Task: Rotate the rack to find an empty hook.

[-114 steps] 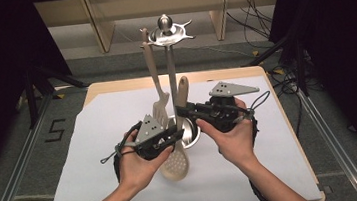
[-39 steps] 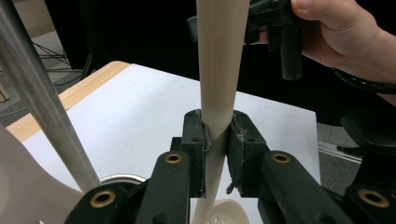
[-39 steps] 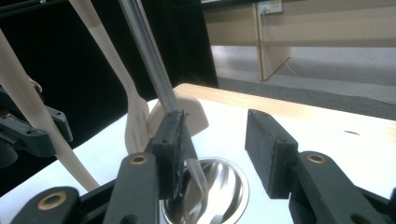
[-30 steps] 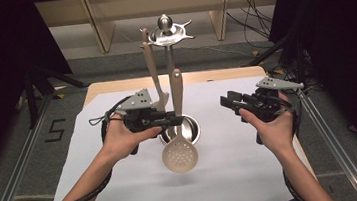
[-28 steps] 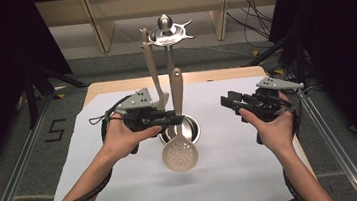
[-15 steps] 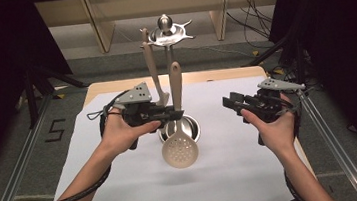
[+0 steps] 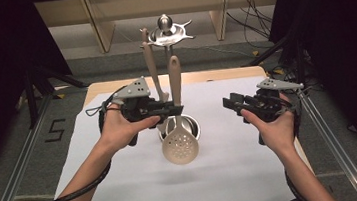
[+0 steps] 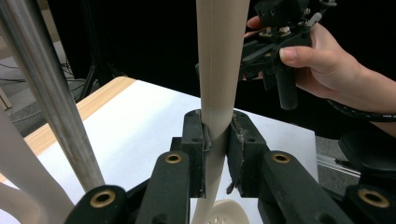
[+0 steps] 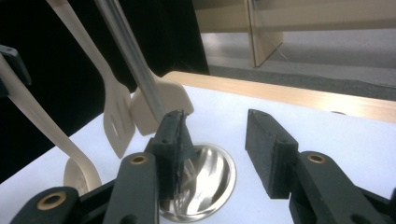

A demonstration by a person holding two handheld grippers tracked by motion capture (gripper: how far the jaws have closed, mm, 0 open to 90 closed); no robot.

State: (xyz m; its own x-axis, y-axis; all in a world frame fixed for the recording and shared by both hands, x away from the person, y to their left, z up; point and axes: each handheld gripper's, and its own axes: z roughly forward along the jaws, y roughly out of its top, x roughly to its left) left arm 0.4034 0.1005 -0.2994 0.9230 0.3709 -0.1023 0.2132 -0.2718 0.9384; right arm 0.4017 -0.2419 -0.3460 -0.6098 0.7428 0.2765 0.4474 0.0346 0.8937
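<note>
Landmark: I am taking the tall chrome utensil stand with the round mirror-bright base [image 7: 172, 76] as my reference for every place here.
Left tongs [image 7: 167, 112]: I am keeping them clamped on the handle of the cream plastic skimmer spoon with the round perforated bowl [image 7: 180, 144]; in the left gripper view both pads are pressing its neck [image 8: 214, 135].
Right tongs [image 7: 230, 102]: I am holding them open and empty, well to the right of the stand; in the right gripper view the gap between the jaws is bare.
Skimmer, place: it is hanging upright in my grip just in front of the stand's post, bowl down and off the white sheet on the table [image 7: 233, 165], handle tip reaching up toward the hook ring.
Step in hand: I am judging this as hanging the skimmer on the rack.
Doing it well: I am keeping the handle vertical, gripping firmly so it does not swivel, and steering clear of the cream slotted spatula [image 9: 117, 120] hanging left of the post.
Skimmer, look: smooth, matte, pale beige, long flattened handle.
</note>
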